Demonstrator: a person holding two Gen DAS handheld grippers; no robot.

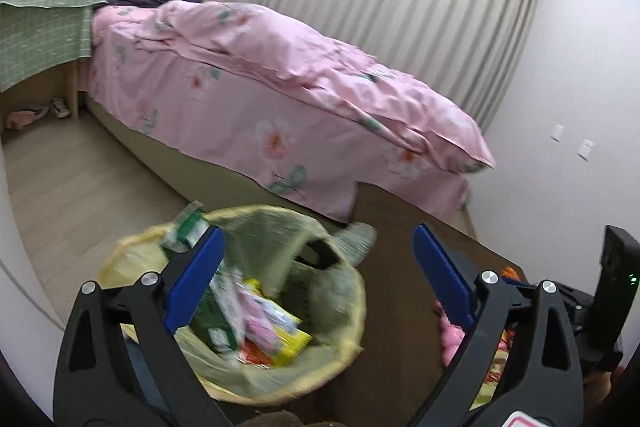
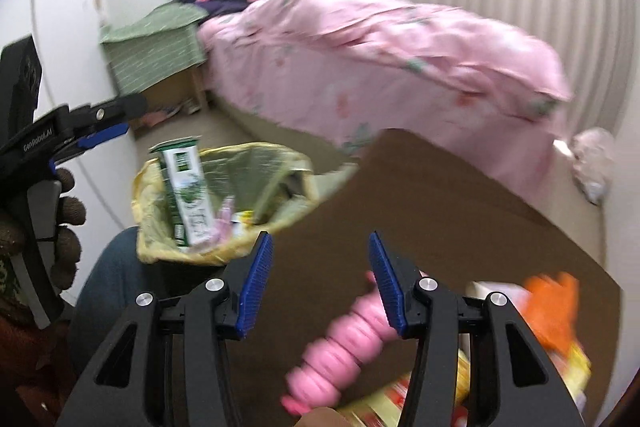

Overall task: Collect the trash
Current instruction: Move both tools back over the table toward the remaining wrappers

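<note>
pink bottle [image 2: 340, 343] lies btwn right gripper [image 2: 320, 283] open jaws, untouched; left gripper [image 1: 316, 279] open over bin [image 1: 240, 307].

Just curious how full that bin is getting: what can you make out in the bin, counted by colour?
In the trash bin, as far as the blur allows:
Green-and-white carton: 1
Pink wrapper: 1
Yellow wrapper: 1
Total: 3 that can be told apart; the rest underneath is too blurred to count.
</note>
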